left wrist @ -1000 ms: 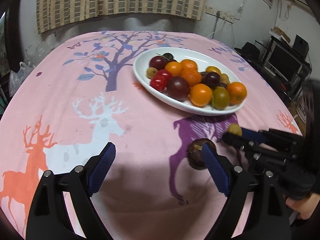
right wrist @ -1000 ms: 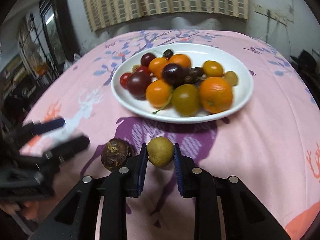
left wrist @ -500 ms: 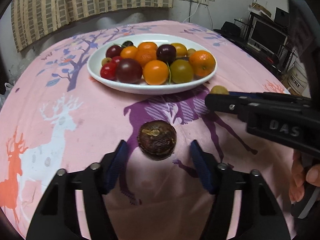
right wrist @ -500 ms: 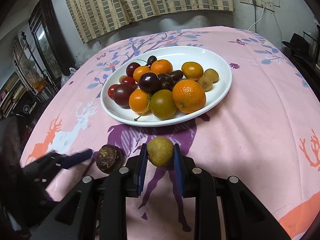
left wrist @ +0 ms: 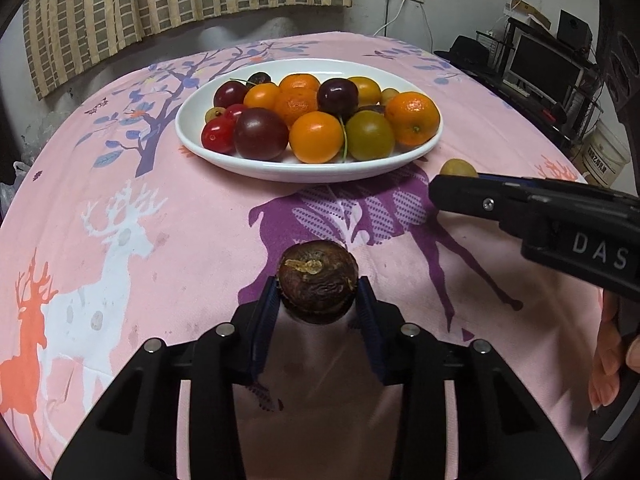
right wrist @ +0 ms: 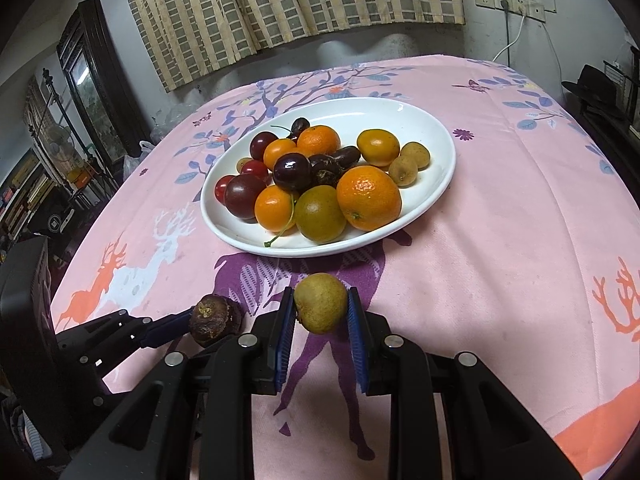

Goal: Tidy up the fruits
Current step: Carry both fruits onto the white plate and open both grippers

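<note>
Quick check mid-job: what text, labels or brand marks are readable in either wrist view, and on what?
"DAS": white letters on the body of the right gripper, cut off at the frame edge.
White bucket at the far right: dark print, too small to read.
No text shows on the plate or fruits.

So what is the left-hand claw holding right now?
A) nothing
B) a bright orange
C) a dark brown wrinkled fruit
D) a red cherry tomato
C: the left gripper has its pads pressed on both sides of the dark brown wrinkled fruit.
</note>
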{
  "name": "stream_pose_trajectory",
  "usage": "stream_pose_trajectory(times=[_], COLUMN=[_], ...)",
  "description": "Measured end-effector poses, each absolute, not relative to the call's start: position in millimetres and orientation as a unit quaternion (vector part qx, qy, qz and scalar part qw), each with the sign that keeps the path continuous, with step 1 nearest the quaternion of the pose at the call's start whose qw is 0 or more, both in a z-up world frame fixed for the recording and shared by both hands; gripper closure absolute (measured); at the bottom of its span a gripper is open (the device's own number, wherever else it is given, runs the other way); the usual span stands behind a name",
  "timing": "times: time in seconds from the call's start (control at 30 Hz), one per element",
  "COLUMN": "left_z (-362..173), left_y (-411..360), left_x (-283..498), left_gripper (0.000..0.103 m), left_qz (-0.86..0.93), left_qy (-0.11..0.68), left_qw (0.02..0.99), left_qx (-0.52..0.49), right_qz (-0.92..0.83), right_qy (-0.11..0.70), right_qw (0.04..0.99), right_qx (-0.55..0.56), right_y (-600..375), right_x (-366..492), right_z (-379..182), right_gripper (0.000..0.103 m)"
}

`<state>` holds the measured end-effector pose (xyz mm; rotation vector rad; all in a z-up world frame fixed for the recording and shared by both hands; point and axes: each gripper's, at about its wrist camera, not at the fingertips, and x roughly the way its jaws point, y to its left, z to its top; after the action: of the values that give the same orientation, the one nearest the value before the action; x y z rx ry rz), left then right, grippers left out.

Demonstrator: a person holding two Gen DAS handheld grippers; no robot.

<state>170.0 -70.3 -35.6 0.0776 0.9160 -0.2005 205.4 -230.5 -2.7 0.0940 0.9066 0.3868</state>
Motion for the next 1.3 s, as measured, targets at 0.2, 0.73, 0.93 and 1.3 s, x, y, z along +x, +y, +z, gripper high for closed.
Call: stream_pose_trajectory(times=[0.2, 0.73, 0.93, 1.3], left_z=[-21, 39, 29, 34], left_y=[-63, -48, -43, -32], left_x=[170, 265, 299, 244], left_gripper=[0.064, 0.065, 0.05, 0.013], left_qz=[-0.101, -0.066, -0.025, -0.023], left_qy=[0.433, 0.397, 0.415, 0.394], left_qw=[0.896, 0.915, 0.909, 0.918], left_qx=[0.02, -0.021, -0.04, -0.043], right_qz=[0.188, 0.175, 0.141, 0.145], right_qy=[0.433, 0.385, 0.393, 0.39], right_qw=[0.88, 0.904, 0.905, 0.904], right_qx=[0.049, 0.066, 0.079, 0.095], right_y=[-231, -222, -220, -245], right_x=[205, 266, 300, 245], right_z=[-2, 42, 33, 32], right_gripper=[0.077, 0.077, 0.05, 0.008])
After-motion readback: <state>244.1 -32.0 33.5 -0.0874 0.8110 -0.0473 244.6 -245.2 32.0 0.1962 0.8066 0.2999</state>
